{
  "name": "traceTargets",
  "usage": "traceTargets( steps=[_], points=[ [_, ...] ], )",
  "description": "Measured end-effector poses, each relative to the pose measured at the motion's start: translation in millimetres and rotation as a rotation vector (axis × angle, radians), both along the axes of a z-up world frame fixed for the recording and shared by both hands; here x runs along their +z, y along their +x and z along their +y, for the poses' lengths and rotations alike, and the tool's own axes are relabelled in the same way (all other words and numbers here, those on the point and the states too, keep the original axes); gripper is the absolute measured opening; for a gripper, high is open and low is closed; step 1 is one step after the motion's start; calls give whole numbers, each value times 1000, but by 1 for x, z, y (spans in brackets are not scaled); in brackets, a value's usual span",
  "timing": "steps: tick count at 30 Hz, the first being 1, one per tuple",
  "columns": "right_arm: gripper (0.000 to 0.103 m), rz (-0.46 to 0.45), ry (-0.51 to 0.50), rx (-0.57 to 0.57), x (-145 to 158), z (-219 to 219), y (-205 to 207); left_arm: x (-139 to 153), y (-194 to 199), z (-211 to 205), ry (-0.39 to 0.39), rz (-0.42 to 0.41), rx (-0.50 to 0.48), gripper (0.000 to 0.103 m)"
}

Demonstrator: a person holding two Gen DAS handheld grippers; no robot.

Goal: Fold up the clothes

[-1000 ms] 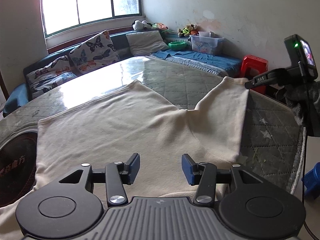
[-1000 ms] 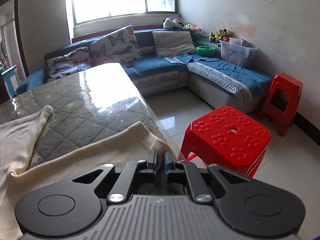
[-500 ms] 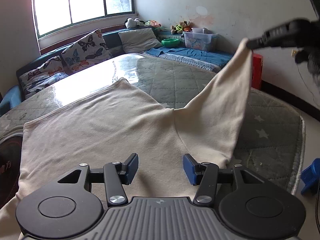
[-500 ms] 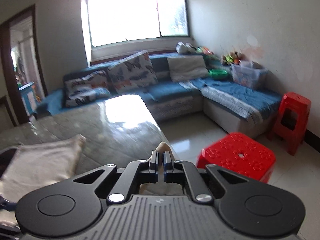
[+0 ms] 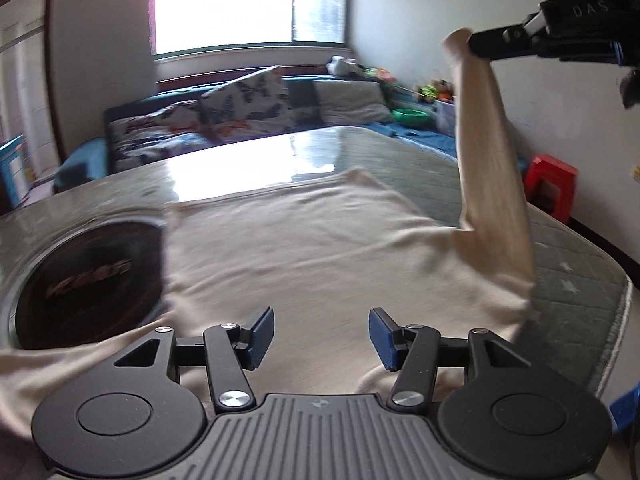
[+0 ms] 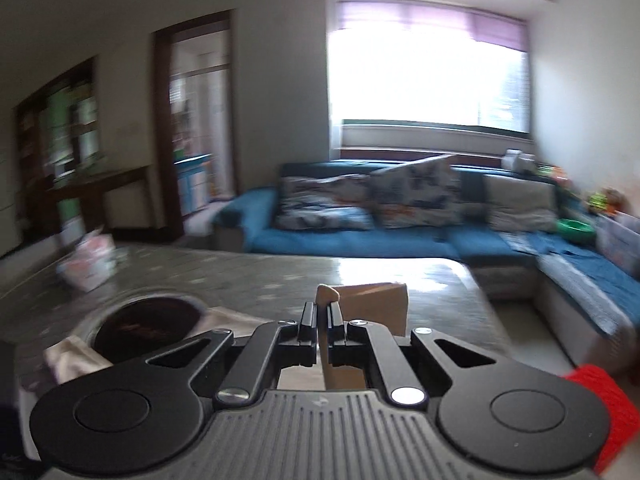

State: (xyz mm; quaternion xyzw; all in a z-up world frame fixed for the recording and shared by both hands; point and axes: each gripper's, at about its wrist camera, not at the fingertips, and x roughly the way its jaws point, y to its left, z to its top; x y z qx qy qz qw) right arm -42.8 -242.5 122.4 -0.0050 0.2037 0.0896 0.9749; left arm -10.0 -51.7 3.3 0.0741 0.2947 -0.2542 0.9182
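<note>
A cream garment (image 5: pixel 304 248) lies spread on the grey quilted table (image 5: pixel 568 264). My left gripper (image 5: pixel 322 334) is open and empty, low over the garment's near part. My right gripper (image 6: pixel 322 312) is shut on the garment's sleeve end (image 6: pixel 326 294), which hangs below it. In the left wrist view the right gripper (image 5: pixel 476 46) holds that sleeve (image 5: pixel 492 168) lifted high at the right, above the table.
A dark round inset (image 5: pixel 88 280) sits in the table at the left, partly under the garment. A blue corner sofa (image 6: pixel 360 236) with cushions stands behind. Red stools (image 5: pixel 550 184) stand right of the table. A small bundle (image 6: pixel 90 260) lies on the far left of the table.
My right gripper has lifted the sleeve higher and swung left over the table. The left gripper has stayed open and turned a little to the left.
</note>
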Motion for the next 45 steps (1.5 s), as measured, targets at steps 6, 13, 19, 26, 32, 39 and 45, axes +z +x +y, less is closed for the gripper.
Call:
traceTargets(
  steps=[6,13,19,26,32,39,45],
  points=[
    [4,101,-14,168,-29,73,25,-4,-5,36,-3,9,81,56],
    [9,148,-34,267,-45,102,17,-7,-8,51,0,13,118,56],
    [9,177,-118,197,-47,63,9,5,-12,52,-13,-32,124,56],
    [9,325,-234,140,-94,25,2,7,-4,49,-6,-40,120,56],
    [15,327,-248,135,-103,7,15,1,14,64,-9,-5,192,56],
    [21,339,-362,277,-112,10,44,-14,28,82,28,50,254,56],
    [20,383,-411,380,-122,14,61,-21,32,89,37,63,263,56]
  ],
)
